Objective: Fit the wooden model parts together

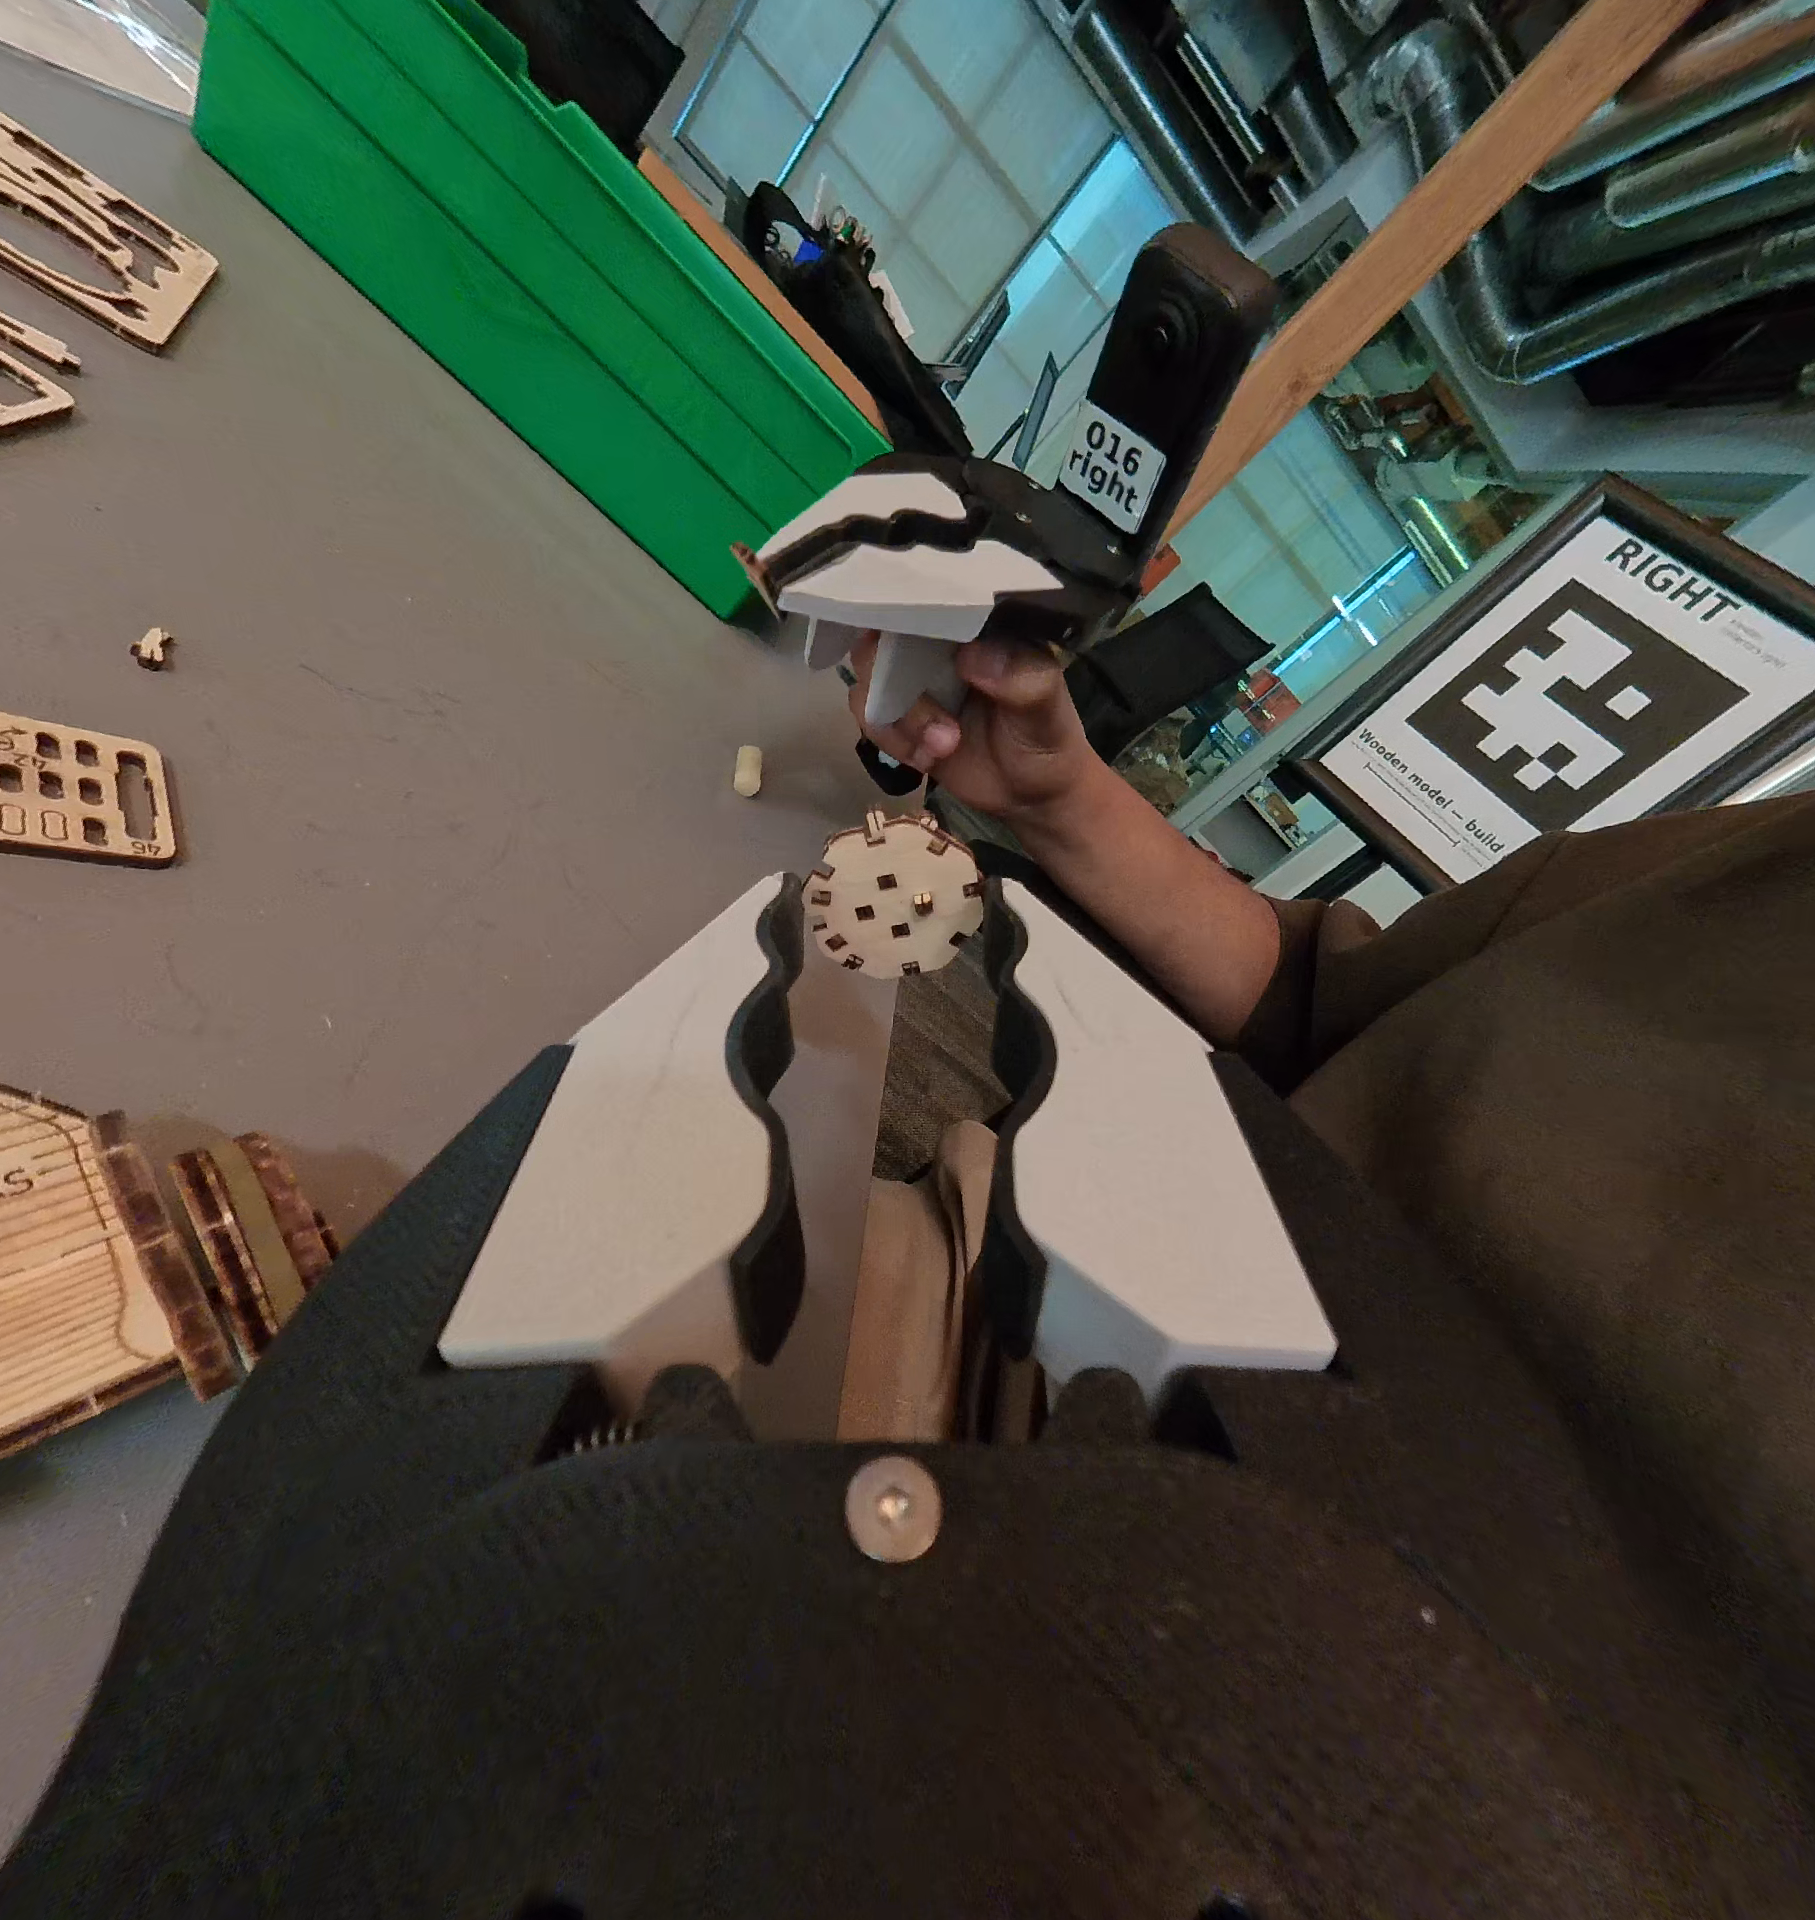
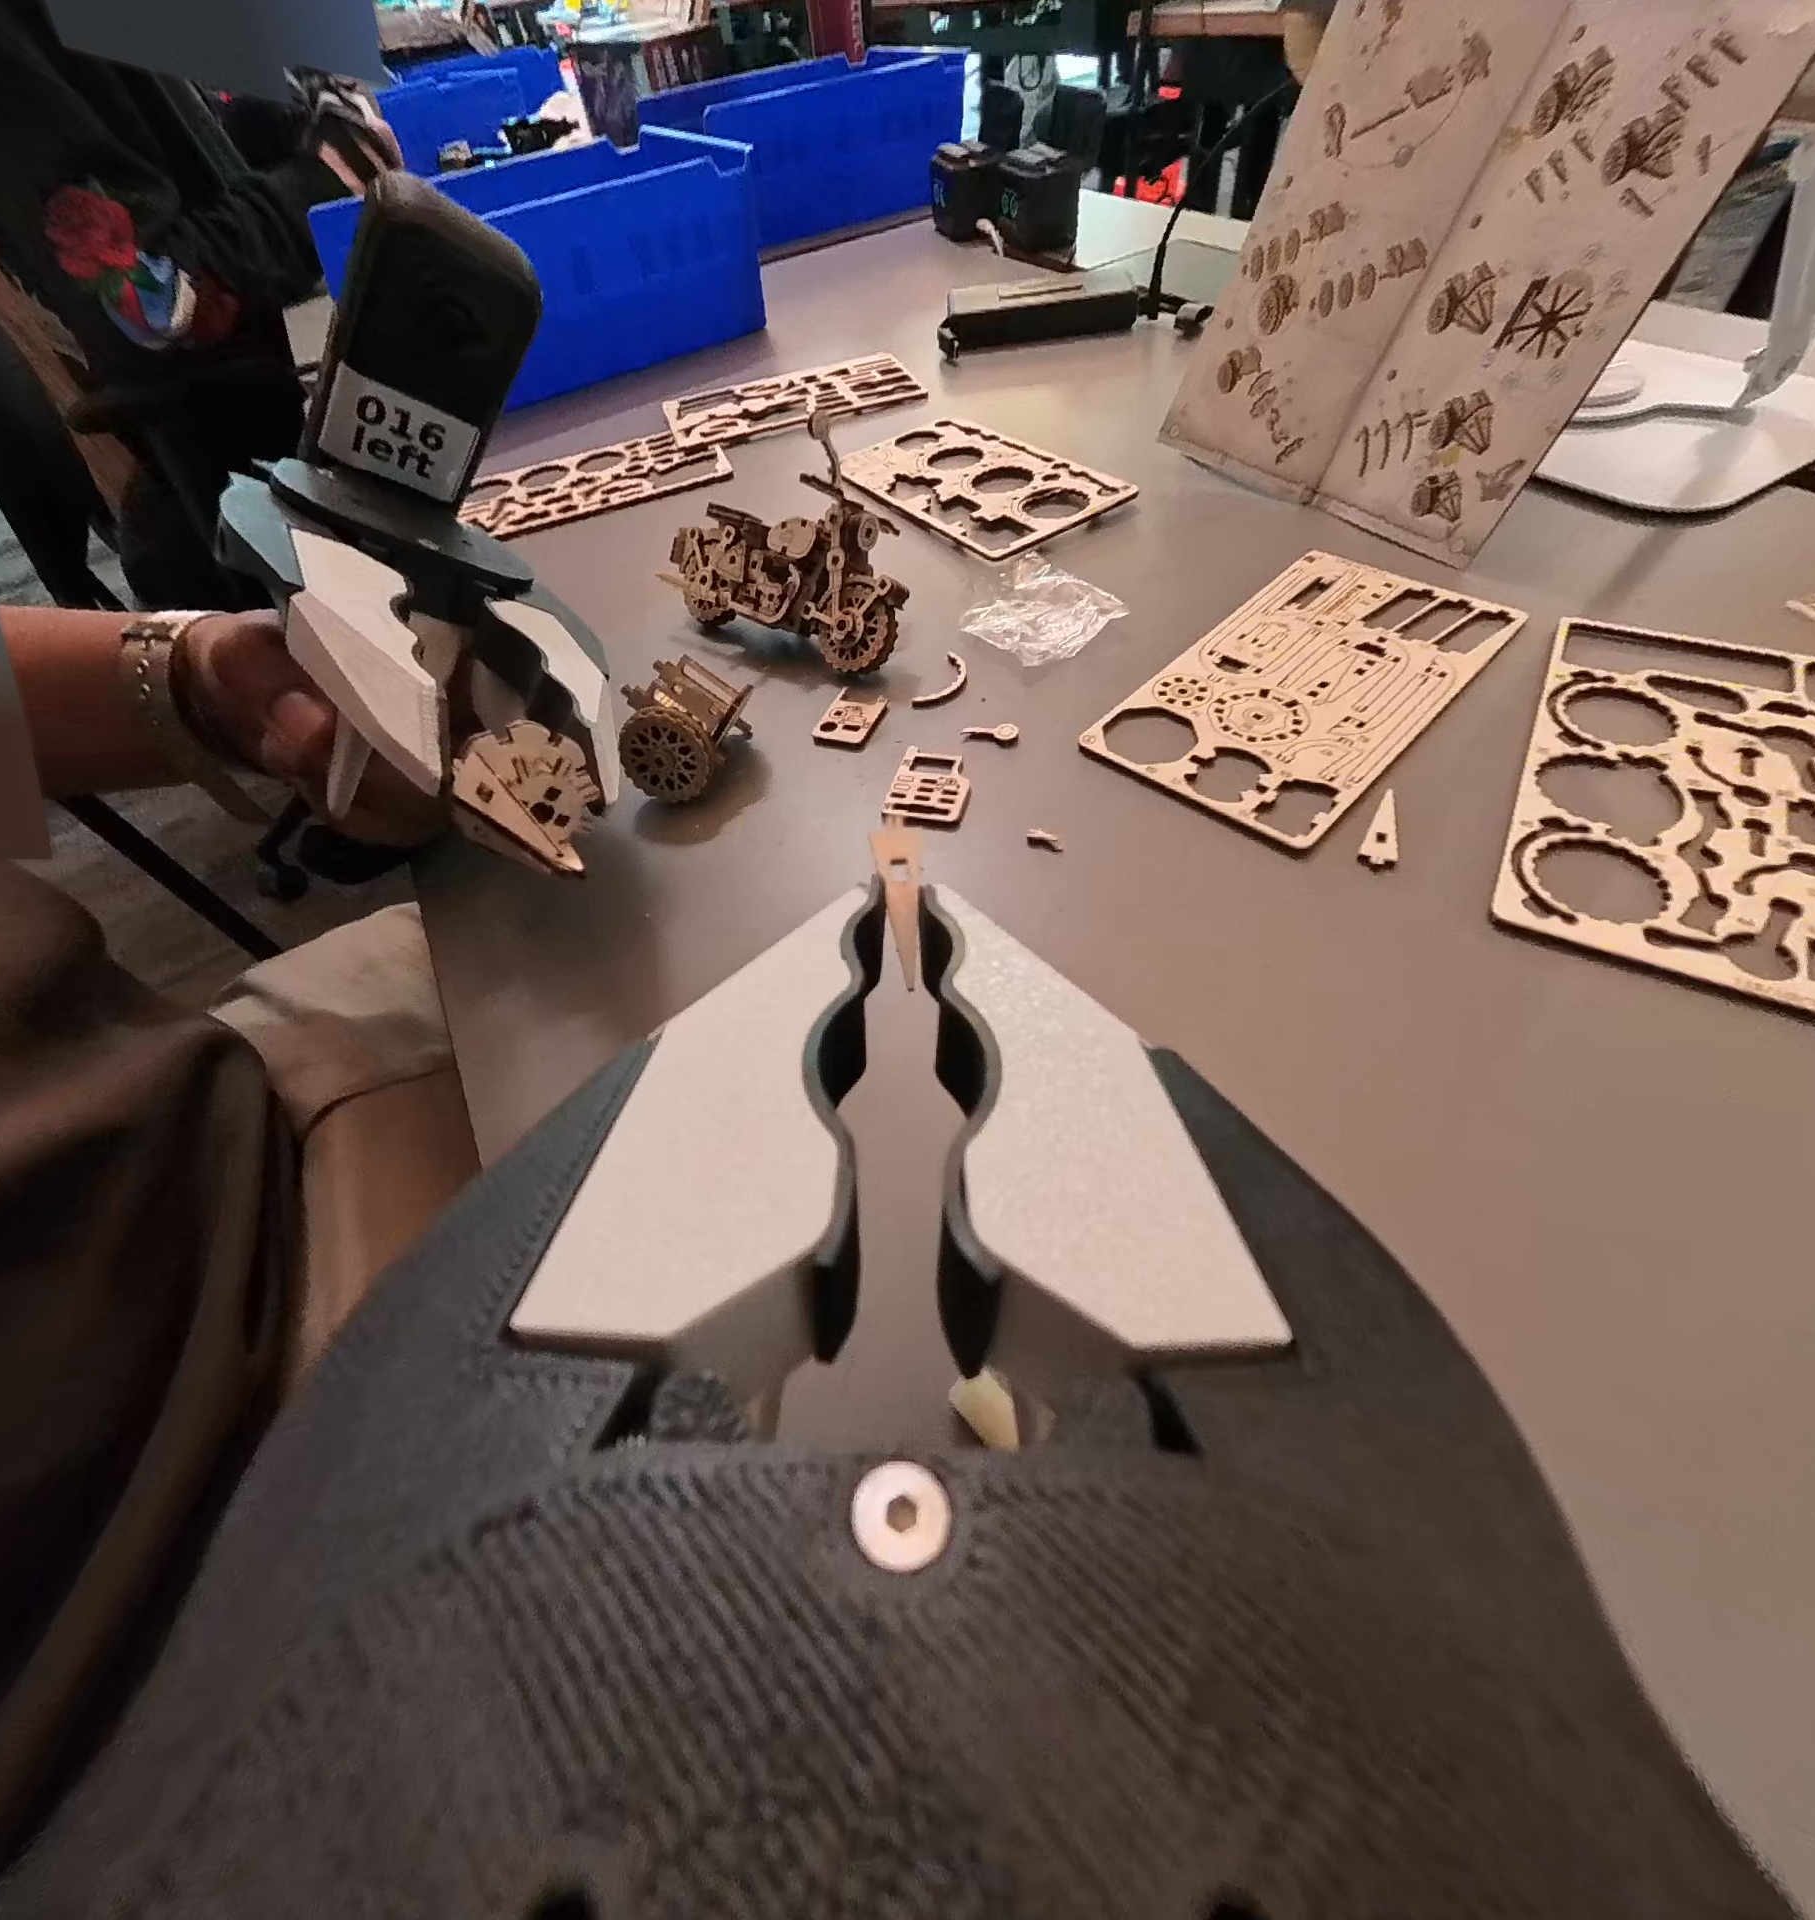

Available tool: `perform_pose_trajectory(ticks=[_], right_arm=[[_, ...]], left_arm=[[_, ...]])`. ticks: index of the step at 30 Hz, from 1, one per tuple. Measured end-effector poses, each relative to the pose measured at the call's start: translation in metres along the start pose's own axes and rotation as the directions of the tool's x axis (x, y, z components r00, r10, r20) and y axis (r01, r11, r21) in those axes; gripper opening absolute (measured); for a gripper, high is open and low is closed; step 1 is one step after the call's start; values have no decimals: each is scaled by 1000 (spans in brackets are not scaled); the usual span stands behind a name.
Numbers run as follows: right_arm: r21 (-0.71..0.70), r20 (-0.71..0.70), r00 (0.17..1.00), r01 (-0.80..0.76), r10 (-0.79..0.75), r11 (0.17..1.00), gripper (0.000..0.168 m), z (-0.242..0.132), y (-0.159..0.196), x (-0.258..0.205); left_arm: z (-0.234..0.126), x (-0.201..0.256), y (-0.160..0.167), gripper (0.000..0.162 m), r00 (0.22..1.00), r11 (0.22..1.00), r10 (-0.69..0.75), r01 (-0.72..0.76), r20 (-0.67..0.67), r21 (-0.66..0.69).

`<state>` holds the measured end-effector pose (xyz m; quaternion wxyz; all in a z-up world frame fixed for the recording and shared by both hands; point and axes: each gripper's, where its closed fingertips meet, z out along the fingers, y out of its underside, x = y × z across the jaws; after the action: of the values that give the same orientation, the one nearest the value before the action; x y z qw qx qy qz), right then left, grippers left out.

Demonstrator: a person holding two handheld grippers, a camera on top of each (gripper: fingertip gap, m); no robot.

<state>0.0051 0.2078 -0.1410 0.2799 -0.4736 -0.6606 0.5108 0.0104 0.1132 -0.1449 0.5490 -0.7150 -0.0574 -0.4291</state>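
My left gripper is shut on a round slotted wooden disc assembly, held in the air off the table's near edge. It shows in the right wrist view at the left, with the disc assembly between its fingertips. My right gripper is shut on a thin pointed wooden sliver that stands up from its tips. In the left wrist view the right gripper hovers above and behind the disc, apart from it.
On the grey table stand a built wooden motorcycle and a small wheeled sidecar. Punched-out part sheets lie at right and back; small loose pieces lie ahead. An instruction sheet is propped up. A green bin sits behind. The tips of one gripper are about 10 cm away from the tips of the other. Measured from the fingertips, the small wheeled sidecar is 9 cm or so from the left gripper and 15 cm from the right. My left wrist view looks at it from another angle.
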Motion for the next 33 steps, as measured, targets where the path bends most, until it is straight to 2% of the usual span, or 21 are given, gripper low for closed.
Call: perform_pose_trajectory(ticks=[6, 12, 19, 23, 27, 30, 33], right_arm=[[87, -35, 998, -44, 47, 995, 4, -13, -13, 13], [196, -130, 991, -15, 41, 980, 4, -37, -33, 29], [202, -125, 990, -42, 68, 978, 4, -38, -31, 32], [116, -109, 993, -35, 48, 993, 4, -27, -17, 28], [-80, -122, 992, 16, -25, 997, 5, -7, 12, 22], [-241, -144, 982, 84, -121, 967, 5, 4, 36, 20], [-344, -138, 975, 116, -172, 932, 5, 11, 53, 17]], left_arm=[[0, 0, 1, 32, 1000, 1000, 3, -3, -1, -3], [1, 1, 2, 32, 1000, 1000, 9, -9, -5, -12], [3, 4, 5, 32, 1000, 999, 20, -20, -16, -34], [4, 6, 8, 32, 999, 998, 32, -34, -24, -48], [4, 10, 10, 32, 998, 997, 47, -49, -43, -60], [5, 13, 13, 32, 997, 996, 57, -61, -55, -68], [6, 15, 15, 32, 996, 994, 68, -73, -60, -77]])
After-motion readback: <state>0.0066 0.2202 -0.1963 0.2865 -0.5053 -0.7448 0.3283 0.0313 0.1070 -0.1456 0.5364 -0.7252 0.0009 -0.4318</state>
